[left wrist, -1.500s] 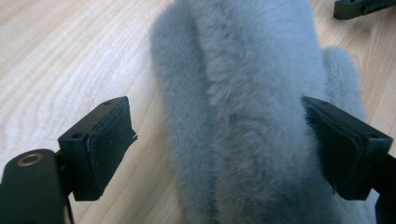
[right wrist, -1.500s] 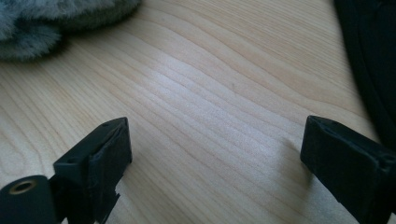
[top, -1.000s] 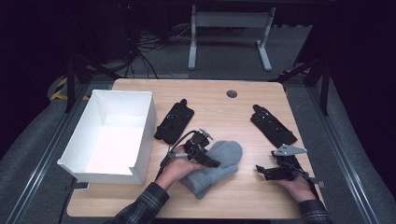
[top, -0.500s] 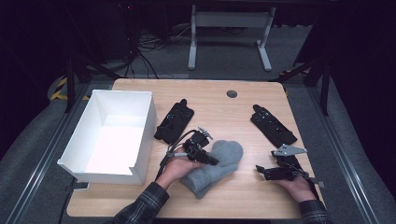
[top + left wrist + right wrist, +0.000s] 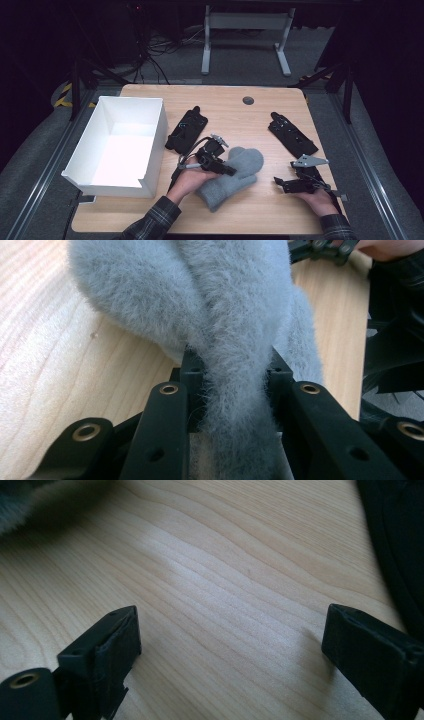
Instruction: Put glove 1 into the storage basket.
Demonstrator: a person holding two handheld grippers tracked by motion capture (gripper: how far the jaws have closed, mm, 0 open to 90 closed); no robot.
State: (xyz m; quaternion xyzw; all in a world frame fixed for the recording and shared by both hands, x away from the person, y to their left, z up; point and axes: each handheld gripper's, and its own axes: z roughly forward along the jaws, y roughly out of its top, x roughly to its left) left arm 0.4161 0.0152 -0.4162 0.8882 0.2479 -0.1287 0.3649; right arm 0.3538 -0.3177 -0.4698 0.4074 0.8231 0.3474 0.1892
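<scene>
Left claw (image 5: 231,171) has just been closing and now pinches the fluffy grey wool mitten (image 5: 235,177) at its 9 o'clock edge, mid-surface (image 5: 240,120); right claw (image 5: 279,184) rests agape at 3 o'clock.

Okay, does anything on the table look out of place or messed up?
Nothing stands out. The grey mitten is simply bunched where the left gripper pinches it; the white box sits squarely on the table.

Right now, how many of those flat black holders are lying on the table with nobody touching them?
2. One black holder lies just right of the white box, above the grey mitten. The other black holder lies toward the table's right side, above the right hand.
</scene>
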